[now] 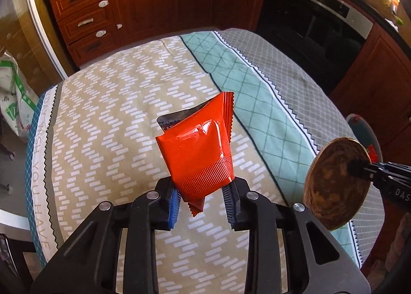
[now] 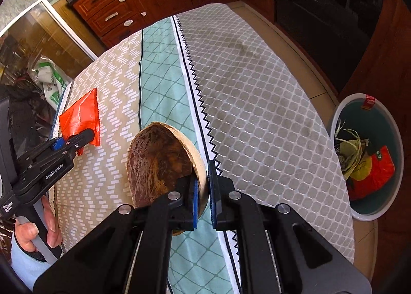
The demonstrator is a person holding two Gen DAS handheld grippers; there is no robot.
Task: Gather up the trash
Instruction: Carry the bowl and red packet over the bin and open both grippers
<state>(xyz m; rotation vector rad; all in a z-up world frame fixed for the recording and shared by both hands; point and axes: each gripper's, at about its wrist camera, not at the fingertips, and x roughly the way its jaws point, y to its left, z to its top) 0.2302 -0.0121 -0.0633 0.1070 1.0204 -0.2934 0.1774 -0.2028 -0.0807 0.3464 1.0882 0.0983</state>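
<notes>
Trash first: through the left wrist camera I see a red wrapper (image 1: 199, 151) pinched at its ribbed lower end by my left gripper (image 1: 203, 200), jaws closed on it, the wrapper standing up above the patterned tablecloth (image 1: 108, 104). At the right edge my right gripper (image 1: 358, 169) clamps the rim of a brown coconut shell half (image 1: 334, 183), held above the table's edge. Wooden kitchen cabinets (image 1: 143, 3) stand beyond the table.

Through the right wrist camera the coconut shell half (image 2: 159, 165) sits between my right gripper's (image 2: 203, 191) blue pads, jaws closed on its rim, hollow side facing left. On the left, my left gripper (image 2: 77, 140) holds the red wrapper (image 2: 81, 116) over the cloth (image 2: 257, 104). On the floor to the right stands a bin (image 2: 395, 124) with trash already inside.
</notes>
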